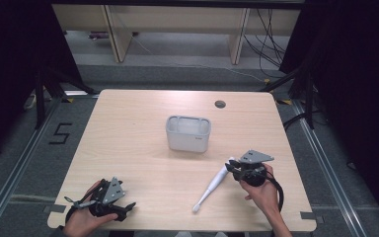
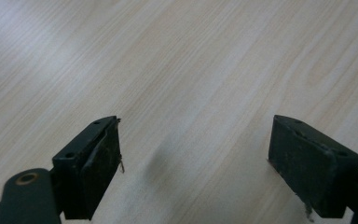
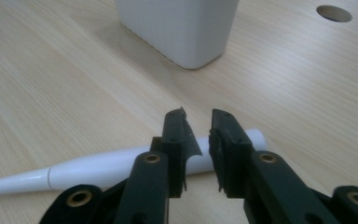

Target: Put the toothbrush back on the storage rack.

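right jaws closing in on the white toothbrush handle

here's the right gripper (image 3: 198, 140) sitting over the thick end of a long, smooth white plastic toothbrush (image 3: 98, 170), which lies flat on the pale wood-grain table (image 3: 51, 84). its matte black jaws stand nearly together, a narrow gap left between them, and the glossy handle runs crosswise behind them; whether the scuffed pads actually press on it is hard to tell. from the high view, the toothbrush (image 1: 213, 185) tapers away toward the near edge, its small head blurred. just beyond sits a white rounded-corner plastic bin (image 1: 188, 133), cut off at the top in the right gripper view. the left gripper (image 2: 193, 161) rests over bare table, jaws spread wide, nothing between them
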A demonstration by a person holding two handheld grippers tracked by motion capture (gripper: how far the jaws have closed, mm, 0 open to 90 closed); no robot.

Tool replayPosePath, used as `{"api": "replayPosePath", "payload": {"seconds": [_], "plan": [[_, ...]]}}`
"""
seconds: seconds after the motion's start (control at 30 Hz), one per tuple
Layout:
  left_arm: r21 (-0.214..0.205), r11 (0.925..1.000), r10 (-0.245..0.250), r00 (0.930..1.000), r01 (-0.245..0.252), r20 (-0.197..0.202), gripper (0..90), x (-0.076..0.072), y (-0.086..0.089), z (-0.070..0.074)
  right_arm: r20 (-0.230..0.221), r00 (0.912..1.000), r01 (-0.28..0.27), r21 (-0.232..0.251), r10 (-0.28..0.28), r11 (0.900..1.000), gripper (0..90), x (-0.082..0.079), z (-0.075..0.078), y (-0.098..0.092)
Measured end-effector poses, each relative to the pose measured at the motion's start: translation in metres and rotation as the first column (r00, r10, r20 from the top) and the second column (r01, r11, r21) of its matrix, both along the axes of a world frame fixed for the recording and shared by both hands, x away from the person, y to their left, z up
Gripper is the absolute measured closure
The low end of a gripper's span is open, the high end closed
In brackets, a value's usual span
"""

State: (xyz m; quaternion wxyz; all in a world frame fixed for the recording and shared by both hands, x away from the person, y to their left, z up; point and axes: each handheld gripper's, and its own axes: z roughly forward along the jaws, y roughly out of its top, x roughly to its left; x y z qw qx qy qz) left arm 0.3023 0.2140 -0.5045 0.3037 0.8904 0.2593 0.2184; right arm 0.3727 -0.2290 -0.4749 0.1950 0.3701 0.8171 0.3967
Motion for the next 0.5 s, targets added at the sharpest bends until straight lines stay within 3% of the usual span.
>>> {"api": "replayPosePath", "payload": {"seconds": [0.03,0.2,0.5], "plan": [[-0.003,1.0,0.001,1.0,-0.001,-0.001,16.4,0.0,0.0,0.0,0.001,0.9999,-0.017,-0.026,0.017,0.9995,81.7,0.005,-0.001,0.004],[-0.012,0.9999,0.005,1.0,-0.005,-0.001,16.4,0.0,0.0,0.0,0.0,0.9997,-0.026,-0.042,0.026,0.9988,86.5,0.015,-0.004,0.01],[-0.002,1.0,0.003,1.0,-0.003,0.001,16.4,0.0,0.001,0.0,-0.01,0.9995,-0.03,-0.064,0.029,0.9975,87.4,0.029,-0.01,0.013]]}}
